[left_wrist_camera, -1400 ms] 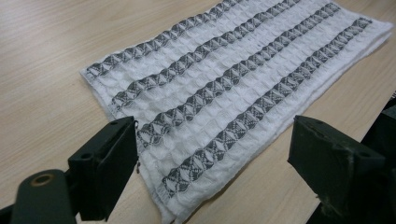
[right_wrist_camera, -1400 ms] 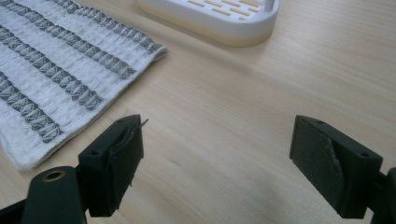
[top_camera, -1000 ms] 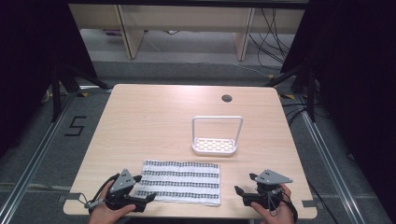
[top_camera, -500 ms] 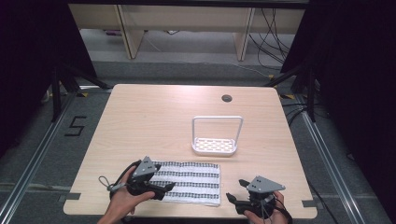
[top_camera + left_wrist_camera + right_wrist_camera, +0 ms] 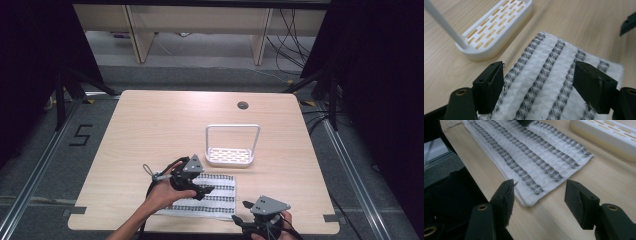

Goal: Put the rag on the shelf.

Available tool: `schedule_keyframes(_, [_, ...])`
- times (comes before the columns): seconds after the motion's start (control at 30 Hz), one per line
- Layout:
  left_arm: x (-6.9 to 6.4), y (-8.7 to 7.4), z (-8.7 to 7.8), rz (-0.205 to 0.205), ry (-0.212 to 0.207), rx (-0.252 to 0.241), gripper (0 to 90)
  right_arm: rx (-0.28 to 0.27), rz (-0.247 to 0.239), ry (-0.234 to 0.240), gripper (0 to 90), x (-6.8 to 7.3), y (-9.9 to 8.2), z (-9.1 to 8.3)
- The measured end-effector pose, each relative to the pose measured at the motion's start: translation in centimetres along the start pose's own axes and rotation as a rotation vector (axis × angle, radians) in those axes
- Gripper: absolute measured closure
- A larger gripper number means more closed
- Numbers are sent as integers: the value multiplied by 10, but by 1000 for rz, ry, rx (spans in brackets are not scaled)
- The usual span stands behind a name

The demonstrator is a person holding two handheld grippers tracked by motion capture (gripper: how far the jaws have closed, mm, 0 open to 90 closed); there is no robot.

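Jaws: left gripper and right gripper both closing, apparently gripping nothing | one towel; one rack

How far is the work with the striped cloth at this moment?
Done: the striped cloth lies flat and unfolded on the table, near the white rack. In hand: the left hand-held gripper hovers over the cloth, the right hand-held gripper faces its near corner; both have been closing but grip nothing. Left: grasping it and, probably, folding.
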State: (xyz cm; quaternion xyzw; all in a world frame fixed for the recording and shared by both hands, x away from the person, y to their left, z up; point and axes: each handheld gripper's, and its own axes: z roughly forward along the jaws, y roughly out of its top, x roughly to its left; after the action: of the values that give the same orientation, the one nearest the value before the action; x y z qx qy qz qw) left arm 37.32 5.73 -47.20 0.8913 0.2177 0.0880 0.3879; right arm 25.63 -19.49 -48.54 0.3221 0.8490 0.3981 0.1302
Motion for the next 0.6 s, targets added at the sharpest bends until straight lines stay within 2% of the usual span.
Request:
schedule_keyframes(0.07, [2, 7, 11, 16, -35, 35, 272, 7, -8, -3, 447, 3, 0, 2])
schedule_keyframes(0.2, [5, 20, 30, 28, -61, 73, 297, 37, -19, -9, 473, 6, 1, 6])
schedule_keyframes(0.23, [4, 22, 34, 25, -65, 73, 313, 45, -38, -18, 491, 7, 1, 9])
schedule_keyframes(0.27, [5, 24, 36, 35, -65, 78, 321, 54, -23, -11, 492, 8, 1, 10])
schedule_keyframes(0.3, [5, 30, 43, 57, -62, 94, 330, 60, -40, -24, 493, 7, 1, 11])
schedule_keyframes(0.37, [4, 32, 46, 60, -63, 95, 357, 65, -45, -28, 500, 7, 1, 14])
schedule_keyframes(0.43, [4, 36, 53, 46, -79, 90, 363, 71, -39, -28, 502, 8, 1, 15])
schedule_keyframes(0.47, [4, 39, 56, 54, -85, 107, 363, 78, -36, -29, 506, 9, 1, 16])
schedule_keyframes(0.5, [4, 40, 59, 60, -89, 117, 372, 77, -55, -27, 511, 8, 1, 18])
schedule_keyframes(0.53, [5, 41, 61, 75, -99, 129, 374, 89, -42, -29, 519, 9, 2, 20])
schedule_keyframes(0.6, [4, 44, 65, 74, -105, 139, 382, 90, -37, -30, 521, 10, 1, 21])
